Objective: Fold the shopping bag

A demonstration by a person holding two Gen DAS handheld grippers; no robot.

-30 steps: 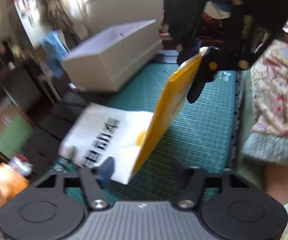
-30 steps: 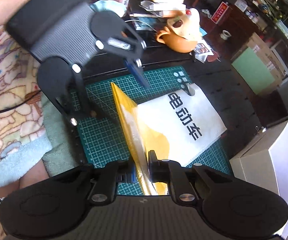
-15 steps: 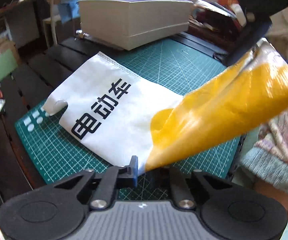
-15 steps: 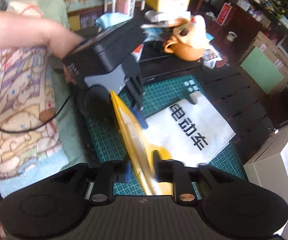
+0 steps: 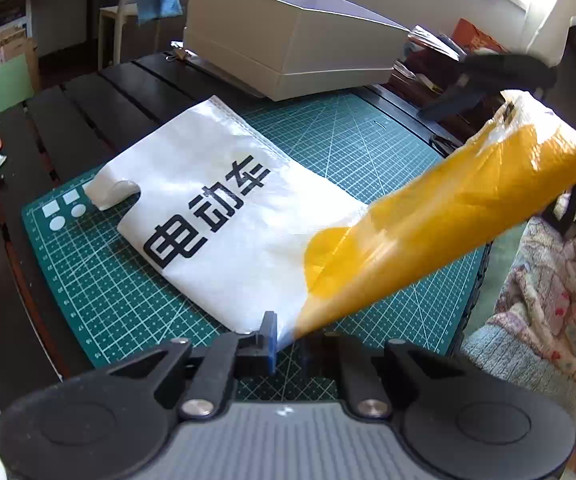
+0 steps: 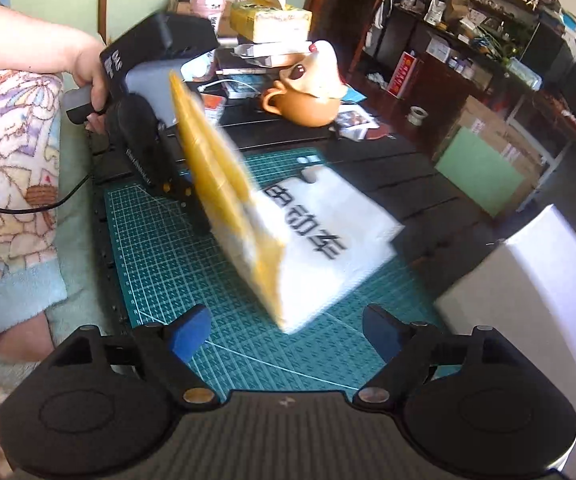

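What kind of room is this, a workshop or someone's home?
Most likely a lived-in home, at a hobby table. A green cutting mat covers a dark slatted table, a teapot and a tissue box sit behind it, and cluttered shelves line the wall.

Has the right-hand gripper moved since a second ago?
Yes. The right gripper has opened, releasing the shopping bag, and swung rightward: the white box now sits nearer the centre of its view.
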